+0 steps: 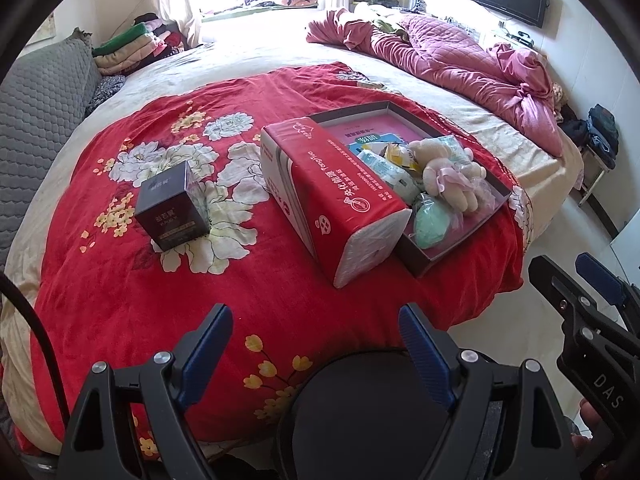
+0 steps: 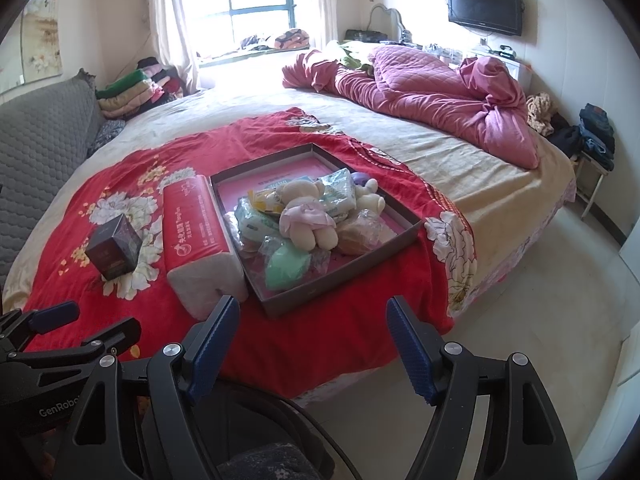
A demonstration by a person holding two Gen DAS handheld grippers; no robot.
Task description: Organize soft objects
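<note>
Left wrist: tissue pack [image 1: 336, 196] before tray [image 1: 460, 240]

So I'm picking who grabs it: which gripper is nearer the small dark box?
Left. The left gripper hangs open just short of the dark box; the right gripper sits farther over, facing the tray.
</note>
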